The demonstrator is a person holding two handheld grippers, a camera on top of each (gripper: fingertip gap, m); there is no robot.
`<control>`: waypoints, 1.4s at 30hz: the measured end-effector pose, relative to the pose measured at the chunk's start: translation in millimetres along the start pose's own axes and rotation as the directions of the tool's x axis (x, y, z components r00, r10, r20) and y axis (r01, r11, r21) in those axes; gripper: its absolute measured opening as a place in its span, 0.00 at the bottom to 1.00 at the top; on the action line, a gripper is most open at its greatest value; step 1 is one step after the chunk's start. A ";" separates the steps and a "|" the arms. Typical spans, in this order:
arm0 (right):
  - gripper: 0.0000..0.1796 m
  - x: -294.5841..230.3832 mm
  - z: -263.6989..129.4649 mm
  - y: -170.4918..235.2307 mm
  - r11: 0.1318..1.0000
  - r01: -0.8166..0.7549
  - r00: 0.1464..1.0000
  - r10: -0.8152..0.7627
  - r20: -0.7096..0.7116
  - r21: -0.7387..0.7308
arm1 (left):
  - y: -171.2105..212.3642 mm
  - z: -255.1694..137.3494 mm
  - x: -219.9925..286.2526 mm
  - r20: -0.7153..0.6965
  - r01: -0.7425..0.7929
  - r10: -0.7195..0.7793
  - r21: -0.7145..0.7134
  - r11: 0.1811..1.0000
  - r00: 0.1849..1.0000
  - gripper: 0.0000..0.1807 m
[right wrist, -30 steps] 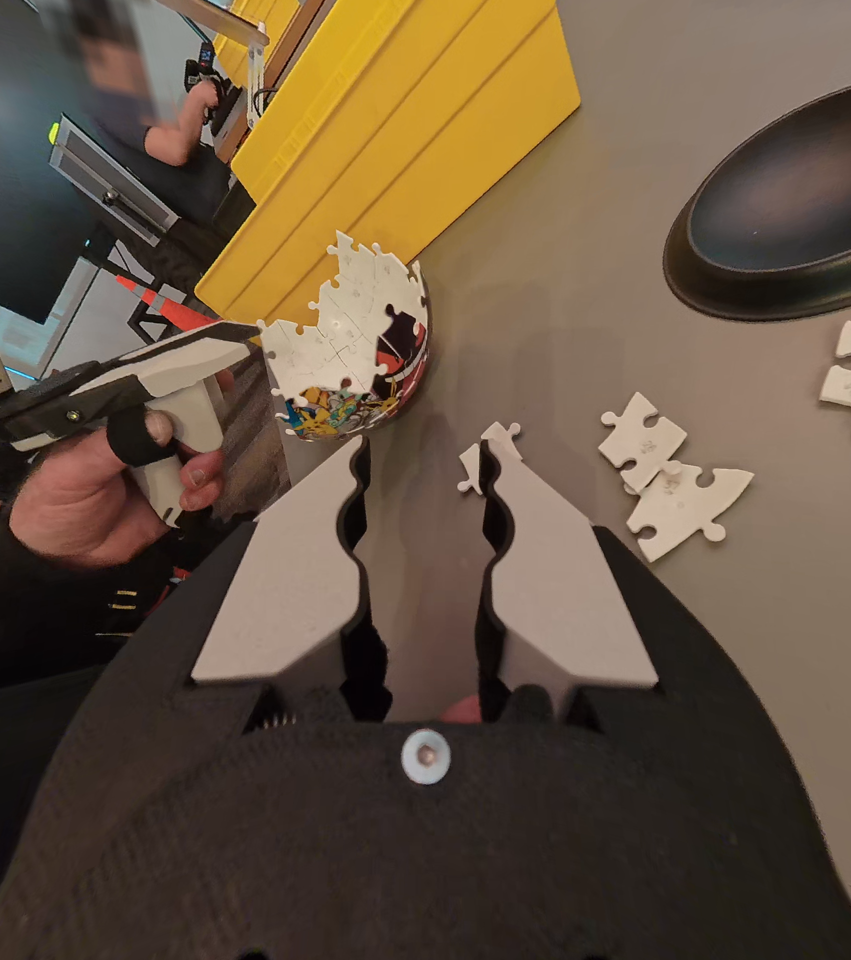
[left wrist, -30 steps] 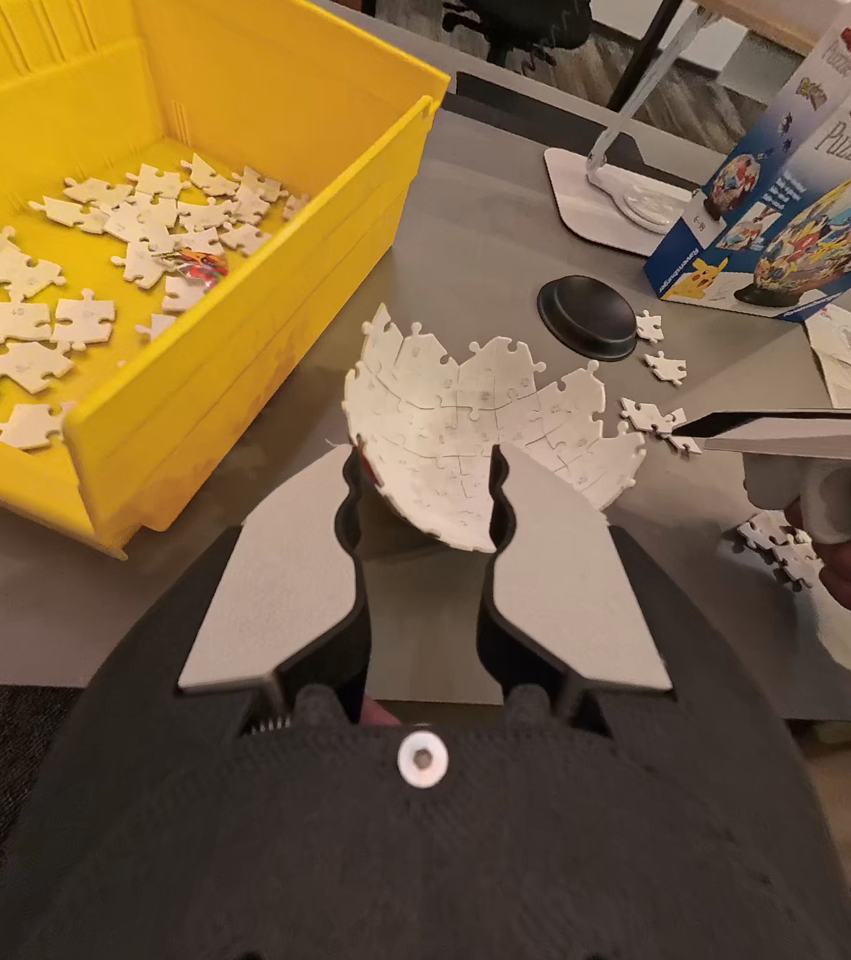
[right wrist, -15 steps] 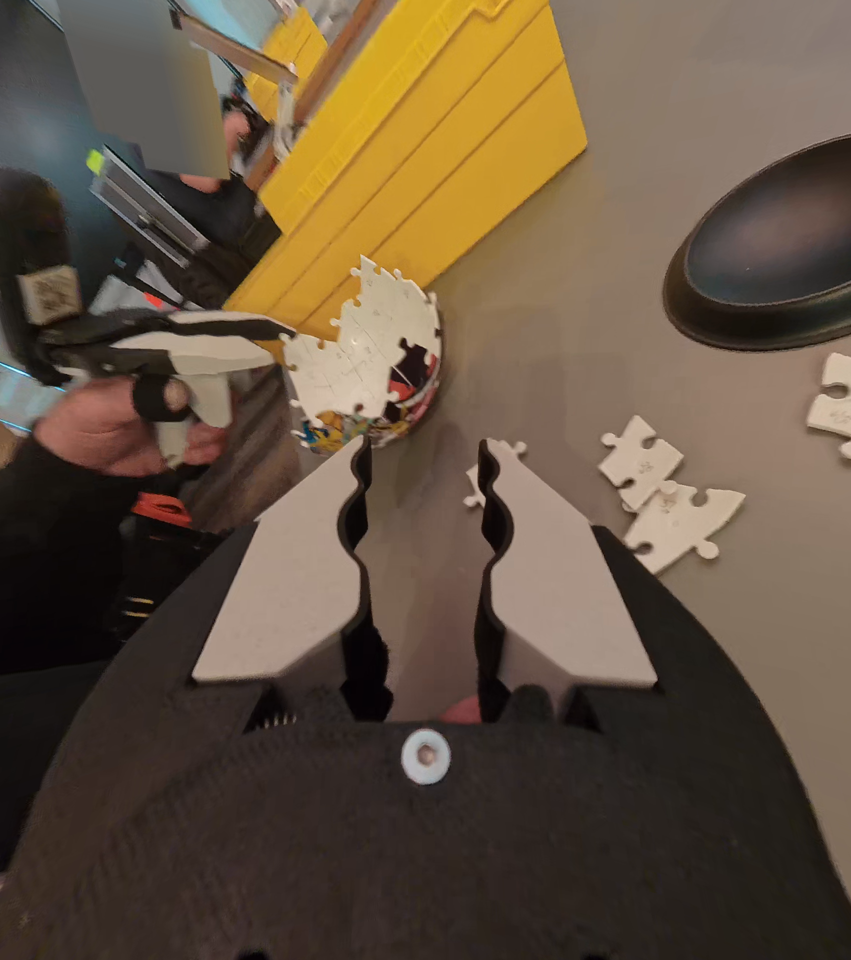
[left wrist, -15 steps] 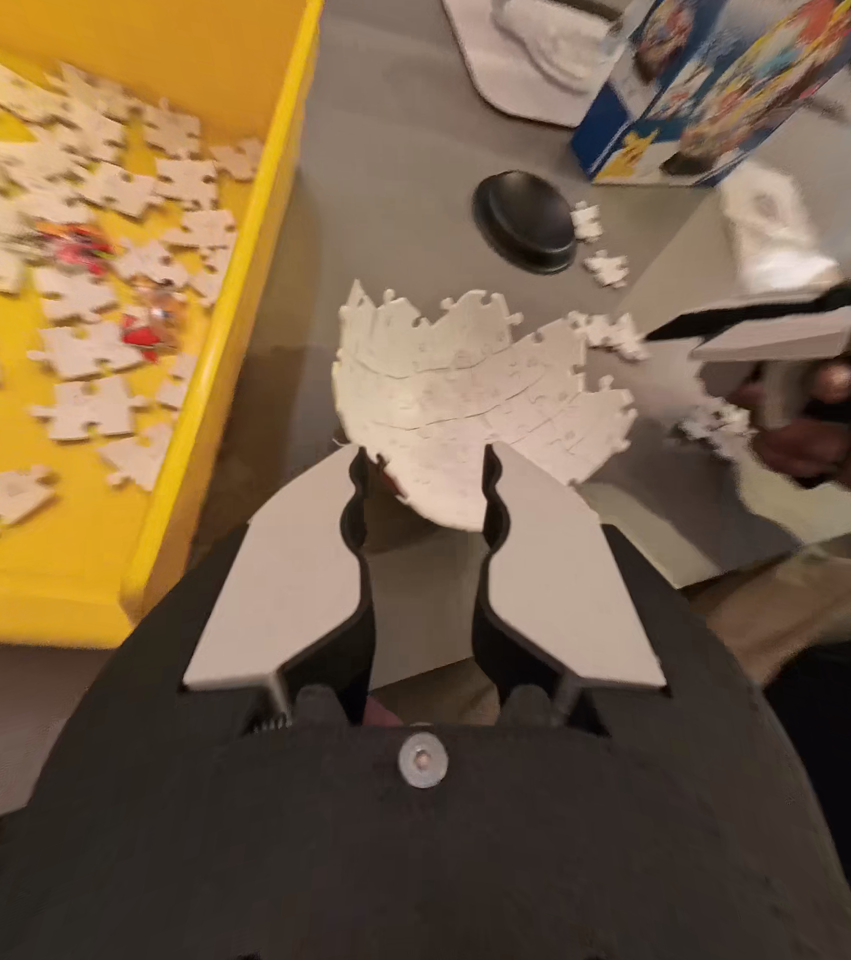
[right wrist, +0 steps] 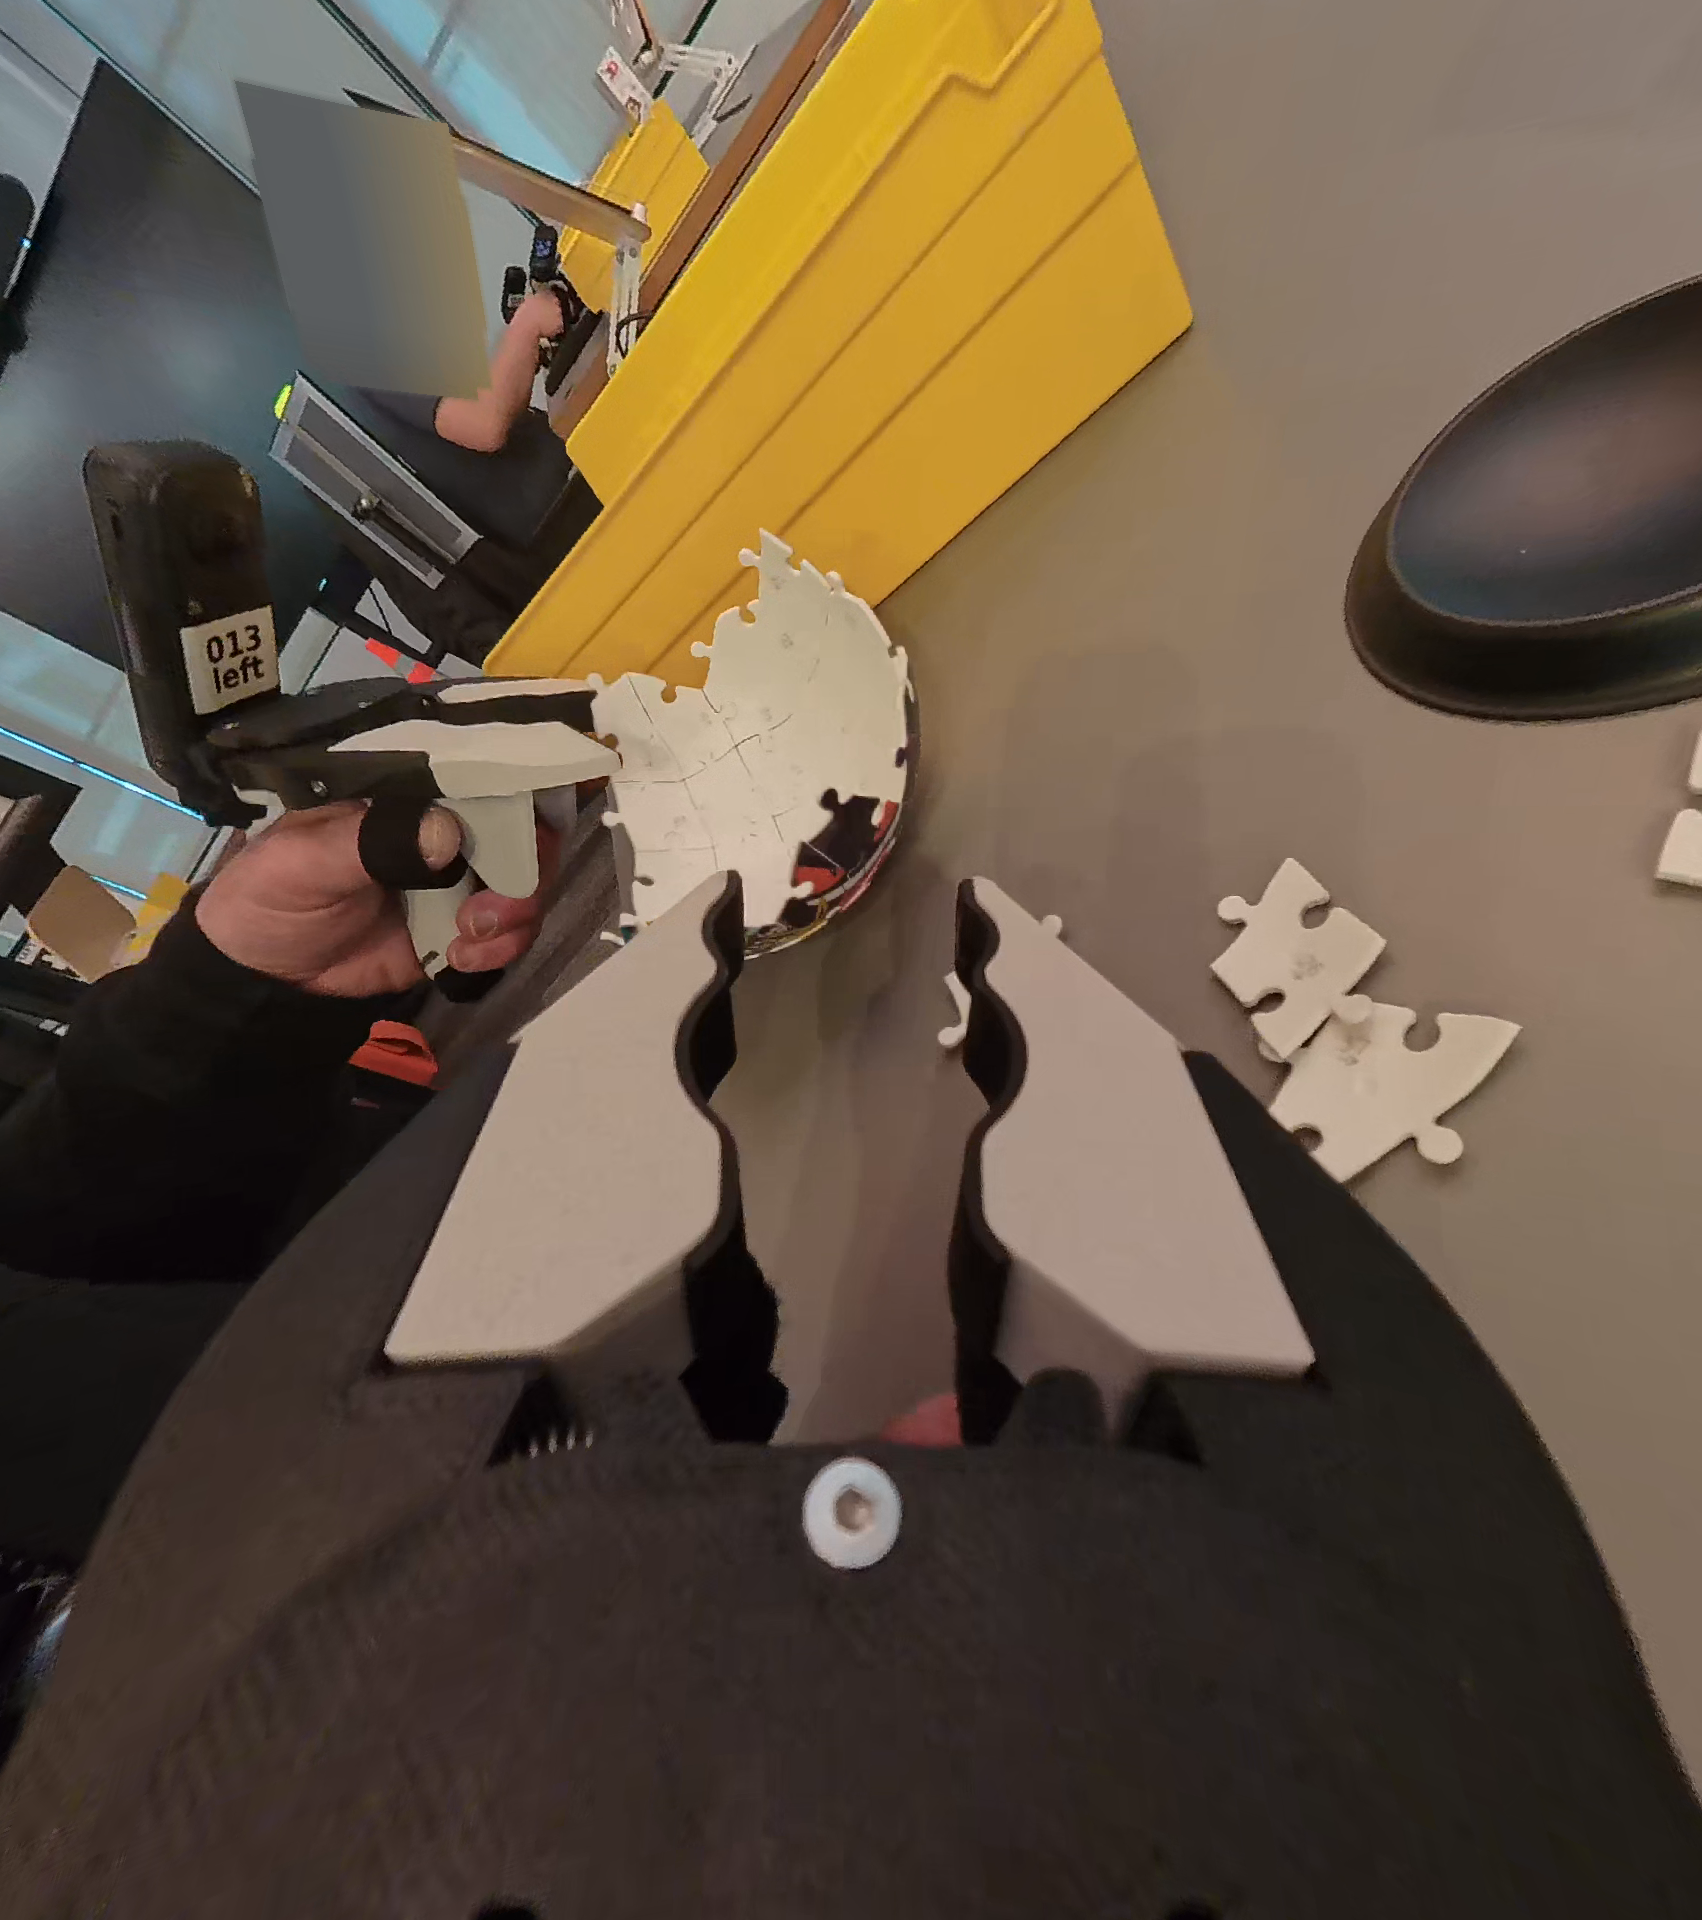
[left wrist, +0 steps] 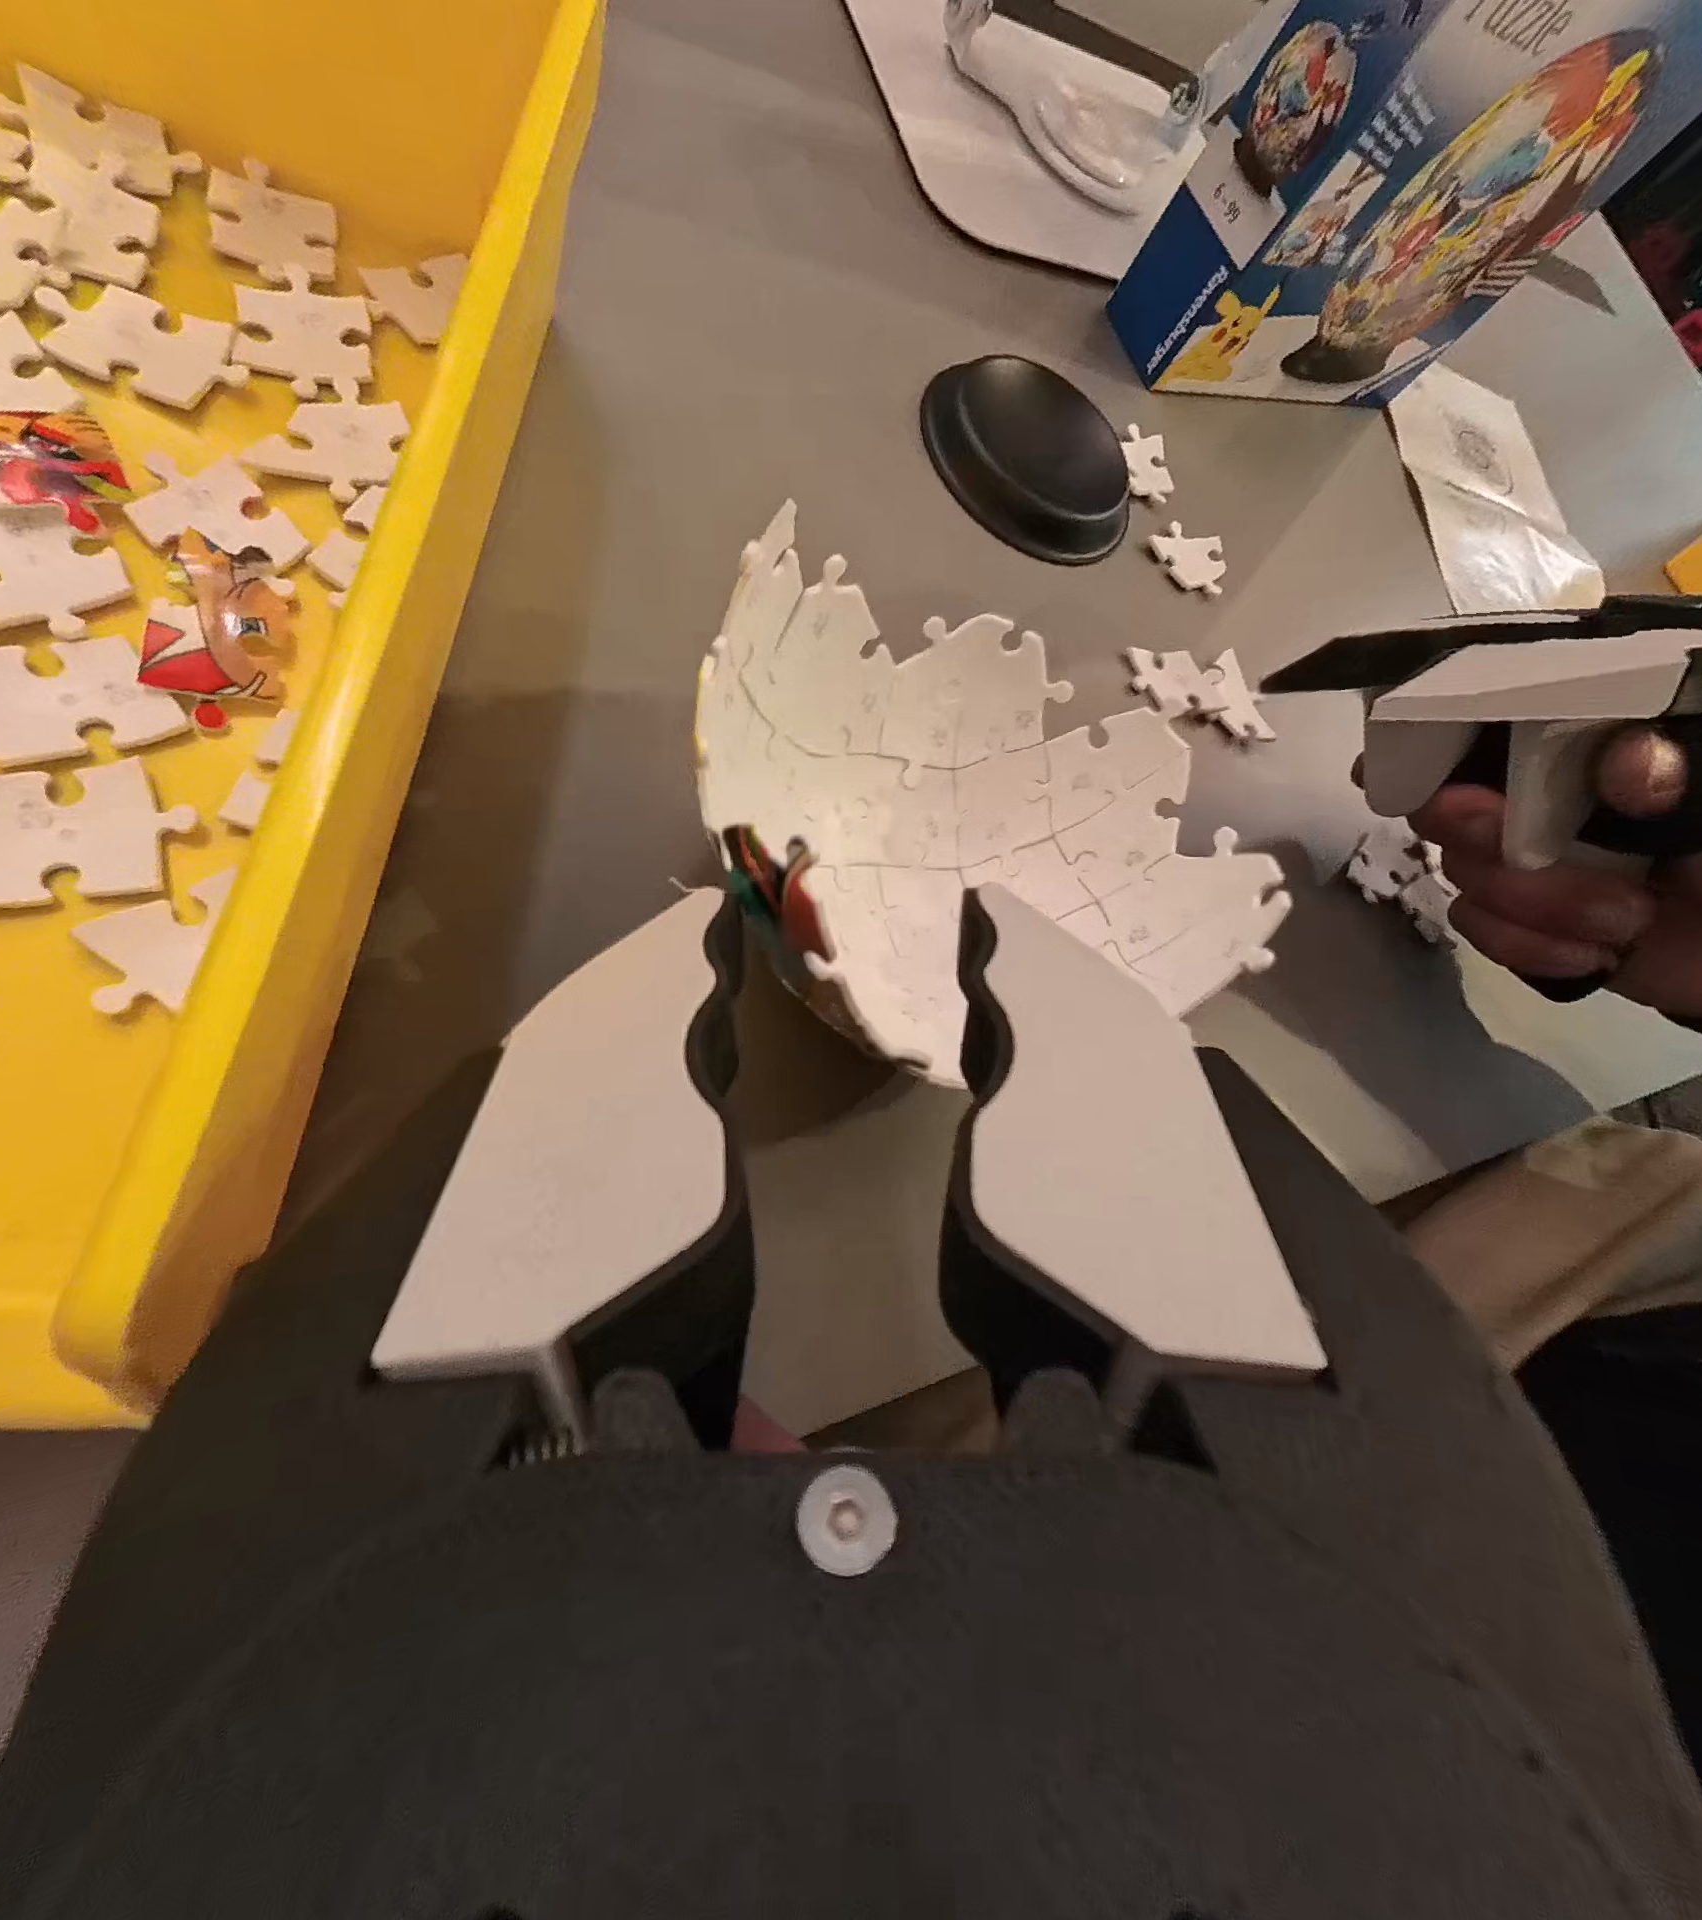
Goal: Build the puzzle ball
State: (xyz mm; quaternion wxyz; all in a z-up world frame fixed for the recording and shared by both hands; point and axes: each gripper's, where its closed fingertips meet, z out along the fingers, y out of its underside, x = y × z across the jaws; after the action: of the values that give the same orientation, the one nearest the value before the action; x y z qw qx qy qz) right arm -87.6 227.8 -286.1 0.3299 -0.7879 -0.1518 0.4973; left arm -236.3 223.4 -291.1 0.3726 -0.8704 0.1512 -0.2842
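Observation:
The half-built puzzle ball (left wrist: 940,769) is a white bowl-shaped shell with colour on its outside. My left gripper (left wrist: 847,909) is shut on its near rim, one finger outside and one inside, and holds it over the grey table's front edge. The right wrist view shows the ball (right wrist: 753,769) and the left gripper (right wrist: 608,727) from the side. My right gripper (right wrist: 847,894) is open and empty, low over the table, to the right of the ball. A loose white piece (right wrist: 951,1003) lies partly hidden behind its right finger. The right gripper also shows in the left wrist view (left wrist: 1283,675).
A yellow bin (left wrist: 359,675) with several loose pieces (left wrist: 47,707) stands to the left. A black round stand (left wrist: 1023,457) sits behind the ball. Loose pieces (right wrist: 1304,956) lie on the table at the right. The puzzle box (left wrist: 1398,208) and a paper sheet (left wrist: 1481,520) are at the back right.
My left gripper has carried the ball back toward the table's front edge and tilted to look down more steeply. The right gripper has stayed open over the loose pieces.

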 end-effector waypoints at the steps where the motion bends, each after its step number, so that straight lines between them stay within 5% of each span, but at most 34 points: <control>1: 0.22 2.2 -0.5 -0.4 1.000 -0.004 1.000 0.004 -0.004 0.002 | 0.2 0.9 1.8 -0.002 -0.002 0.002 -0.001 1.000 1.000 0.22; 23: 0.22 19.5 -4.0 7.9 0.979 0.166 0.975 -0.181 -0.126 -0.122 | 3.3 11.6 15.6 0.056 -0.148 0.149 -0.018 0.989 0.987 0.21; 36: 0.22 28.2 11.0 31.9 0.779 0.465 0.797 -0.575 -0.183 -0.422 | -2.3 10.1 9.6 0.097 -0.164 0.163 0.007 0.986 0.982 0.20; 42: 0.22 47.7 -35.5 -7.3 0.814 0.441 0.770 -0.560 -0.306 -0.379 | -5.3 11.2 9.2 0.104 -0.179 0.177 0.015 0.984 0.979 0.21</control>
State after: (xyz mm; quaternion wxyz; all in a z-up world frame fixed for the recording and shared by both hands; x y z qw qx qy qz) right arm -33.6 247.2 -303.6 0.3585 -0.8417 -0.3568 0.1891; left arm -221.9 228.9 -290.0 0.4141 -0.8622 0.2058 -0.2066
